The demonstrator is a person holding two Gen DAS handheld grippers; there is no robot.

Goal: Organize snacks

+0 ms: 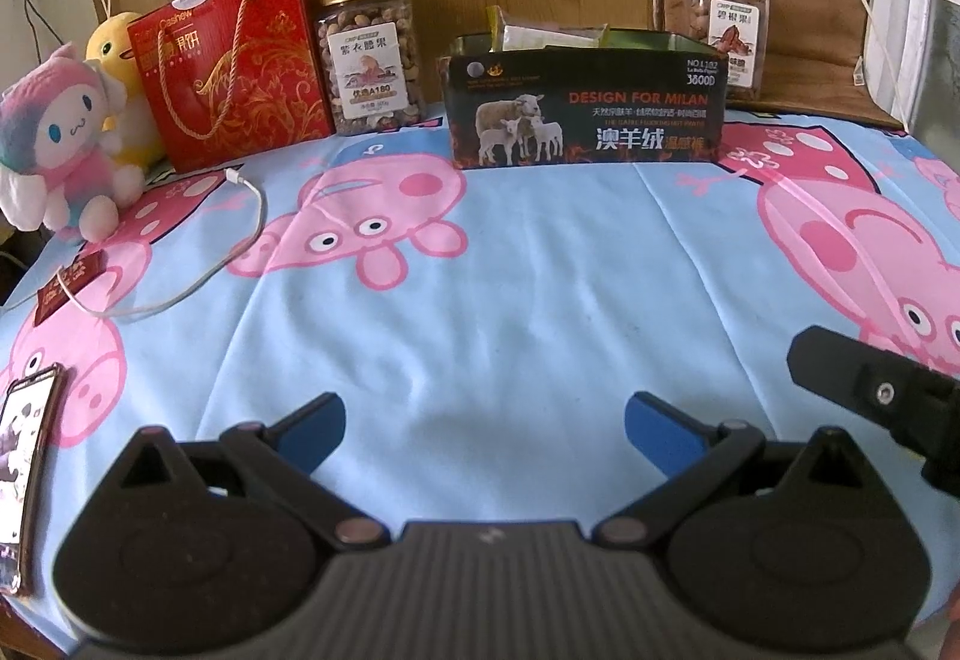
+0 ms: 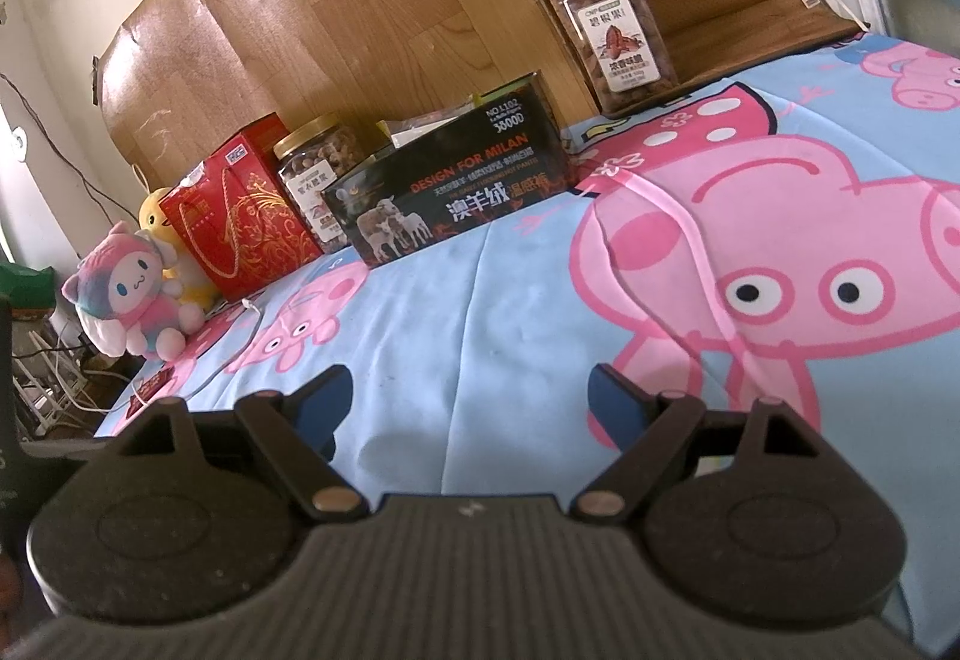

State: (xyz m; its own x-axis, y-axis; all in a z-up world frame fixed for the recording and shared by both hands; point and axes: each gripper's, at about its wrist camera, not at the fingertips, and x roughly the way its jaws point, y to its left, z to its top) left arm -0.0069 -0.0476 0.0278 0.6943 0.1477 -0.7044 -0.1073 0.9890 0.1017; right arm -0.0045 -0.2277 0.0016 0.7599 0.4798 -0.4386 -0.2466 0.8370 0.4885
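The left hand-held gripper (image 1: 483,429) hung low over the blue pig-print cloth (image 1: 510,300) on the tabletop with its blue fingers spread wide and nothing between them — the right hand-held gripper (image 2: 471,399) was just as wide open and empty. The snacks sat well ahead of both, along the back edge: a dark box (image 1: 585,105) with packets poking out straight in front of the left one, a nut jar (image 1: 372,54) and a red gift box (image 1: 231,60) to its left, and another jar (image 1: 723,24) behind on the right. Two plush toys (image 1: 60,144) sat at the far left.
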